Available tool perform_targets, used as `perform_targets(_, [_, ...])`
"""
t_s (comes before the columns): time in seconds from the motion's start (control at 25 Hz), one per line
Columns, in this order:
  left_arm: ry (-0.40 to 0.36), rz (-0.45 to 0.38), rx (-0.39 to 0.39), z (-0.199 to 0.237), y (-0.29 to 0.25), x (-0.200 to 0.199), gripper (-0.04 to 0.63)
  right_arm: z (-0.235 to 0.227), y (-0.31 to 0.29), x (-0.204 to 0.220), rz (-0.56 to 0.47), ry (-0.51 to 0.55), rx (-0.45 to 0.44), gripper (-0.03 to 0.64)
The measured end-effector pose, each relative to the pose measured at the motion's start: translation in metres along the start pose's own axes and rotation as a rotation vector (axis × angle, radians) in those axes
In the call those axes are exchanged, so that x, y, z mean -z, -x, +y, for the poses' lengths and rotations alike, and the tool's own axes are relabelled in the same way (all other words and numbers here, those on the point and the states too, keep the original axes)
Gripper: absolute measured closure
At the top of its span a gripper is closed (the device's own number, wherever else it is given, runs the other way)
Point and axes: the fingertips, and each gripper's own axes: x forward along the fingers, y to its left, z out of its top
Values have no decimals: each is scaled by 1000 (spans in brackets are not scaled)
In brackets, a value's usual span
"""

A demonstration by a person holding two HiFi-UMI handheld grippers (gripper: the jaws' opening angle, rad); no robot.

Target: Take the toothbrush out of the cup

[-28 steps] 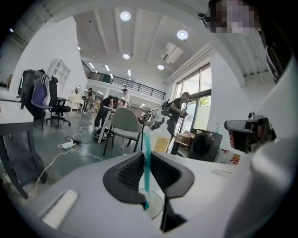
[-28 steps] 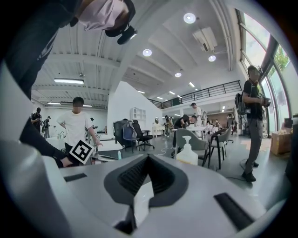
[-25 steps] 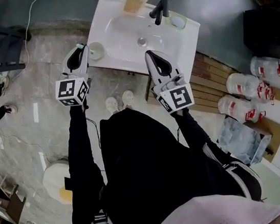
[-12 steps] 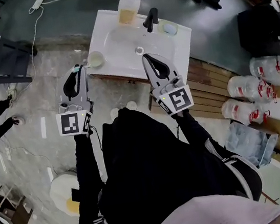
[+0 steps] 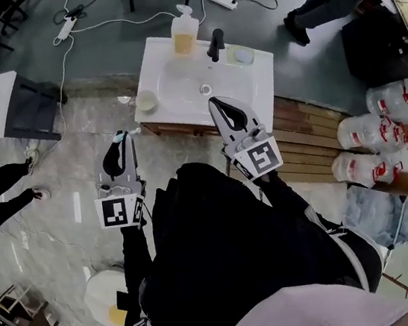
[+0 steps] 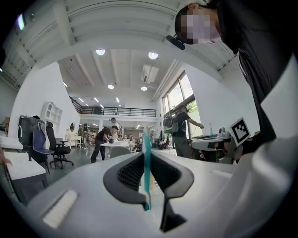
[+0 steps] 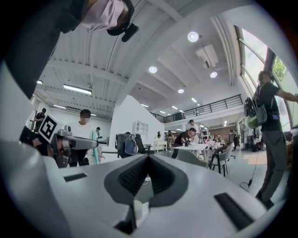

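1. Where the person's black sleeves end, each hand holds a gripper out level above the pale floor (image 5: 59, 149), on the near side of the sink.
2. The left gripper (image 6: 146, 155) has its jaws nearly together, clamped on the toothbrush (image 6: 147, 183). The teal handle stands upright between the pads and sticks out above and below them.
3. In the head view the toothbrush sits at the left gripper's tip, over the floor. It is out of the cup and apart from it, off the sink's near left corner.
4. The right gripper (image 7: 148, 157) has its jaws brought together with nothing between them. In the head view its tip overlaps the sink's near edge, just this side of the drain.
5. The cup (image 5: 145, 100), pale and round, stands upright on the sink's near left corner.
6. The sink (image 5: 168, 69) is white and square. A black faucet (image 5: 214, 44) stands at its back edge and a soap bottle (image 5: 184, 32) of yellowish liquid at the back left. A small round pale thing lies just right of the faucet.
7. Beyond the sink a white power strip (image 5: 223, 0) and its cable lie on grey floor. Far to the right, clear jugs (image 5: 361, 130) with red labels lie on wooden boards. A bystander's legs show at the left edge.
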Motion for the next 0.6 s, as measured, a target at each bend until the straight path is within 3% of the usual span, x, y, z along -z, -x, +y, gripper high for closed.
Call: perform_targets(0.6, [-36, -74, 36, -22, 23, -44, 543, 15, 19, -28, -49, 14, 8, 618])
